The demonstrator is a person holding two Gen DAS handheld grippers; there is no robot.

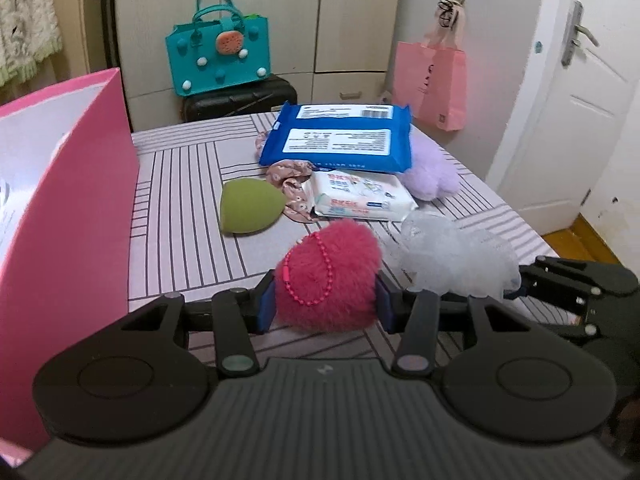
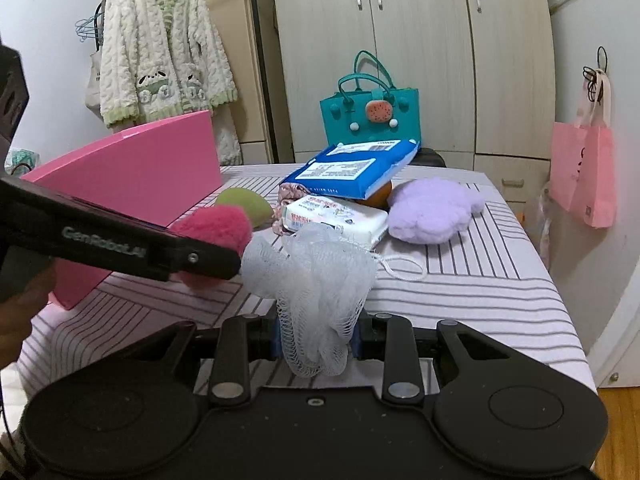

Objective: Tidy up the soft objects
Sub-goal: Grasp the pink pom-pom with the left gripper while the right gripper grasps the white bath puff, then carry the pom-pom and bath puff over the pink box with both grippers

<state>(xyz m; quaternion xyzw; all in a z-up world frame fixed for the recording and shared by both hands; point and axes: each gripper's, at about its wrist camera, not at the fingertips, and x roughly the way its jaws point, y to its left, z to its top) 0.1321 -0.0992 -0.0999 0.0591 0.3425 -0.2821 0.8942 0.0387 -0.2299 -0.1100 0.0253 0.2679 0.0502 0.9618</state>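
Observation:
My left gripper [image 1: 325, 304] is shut on a fuzzy red heart pompom [image 1: 332, 276] with a pink bead chain, just above the striped cloth. The pompom [image 2: 218, 226] also shows in the right wrist view, held by the left gripper's fingers [image 2: 208, 262]. My right gripper [image 2: 316, 340] is shut on a white mesh bath pouf [image 2: 316, 280], which hangs from the jaws; the pouf [image 1: 452, 256] sits right of the pompom in the left wrist view. A pink box [image 1: 68, 200] stands at the left, also in the right wrist view [image 2: 140, 172].
On the striped table [image 2: 460, 292] lie a green sponge [image 1: 250, 208], a floral scrunchie [image 1: 292, 184], a white wipes pack [image 1: 360, 198], a blue wipes pack [image 1: 340, 140] and a purple plush [image 2: 432, 208]. A teal bag [image 1: 218, 56] and pink paper bag [image 1: 432, 84] are behind.

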